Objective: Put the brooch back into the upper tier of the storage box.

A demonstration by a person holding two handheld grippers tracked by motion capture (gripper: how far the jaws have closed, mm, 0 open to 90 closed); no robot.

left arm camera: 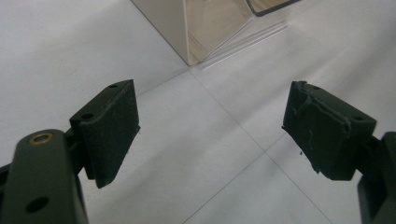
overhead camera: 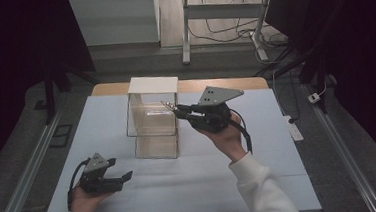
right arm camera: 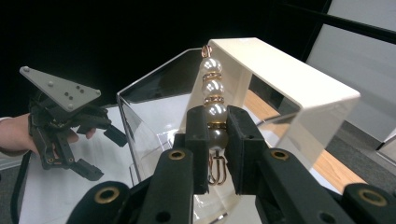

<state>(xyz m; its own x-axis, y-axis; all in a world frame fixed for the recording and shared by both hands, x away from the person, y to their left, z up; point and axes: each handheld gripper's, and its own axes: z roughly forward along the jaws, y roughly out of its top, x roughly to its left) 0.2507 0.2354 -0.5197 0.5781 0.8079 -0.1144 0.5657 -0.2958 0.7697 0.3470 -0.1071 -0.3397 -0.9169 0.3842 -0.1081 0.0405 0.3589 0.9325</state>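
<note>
My right gripper [right arm camera: 215, 125] is shut on a pearl earring [right arm camera: 211, 86], a string of white pearls with gold rings and a gold hook at the bottom. In the high view the right gripper [overhead camera: 180, 110] holds the earring [overhead camera: 168, 105] just in front of a clear stand with a white top [overhead camera: 153, 85], at its upper right side. The left gripper [overhead camera: 126, 176] rests low on the white mat at the front left, jaws open with nothing between them. The left gripper view has its black pads [left arm camera: 112, 128] wide apart over the mat, and the stand's base corner [left arm camera: 189, 58] lies ahead.
The clear stand [overhead camera: 152, 121] sits mid-table on a white mat [overhead camera: 231, 183], with a clear tray-like base [overhead camera: 156, 147] in front. The wooden table edge [overhead camera: 224, 85] shows behind. Metal rails [overhead camera: 25, 172] run along both sides of the table.
</note>
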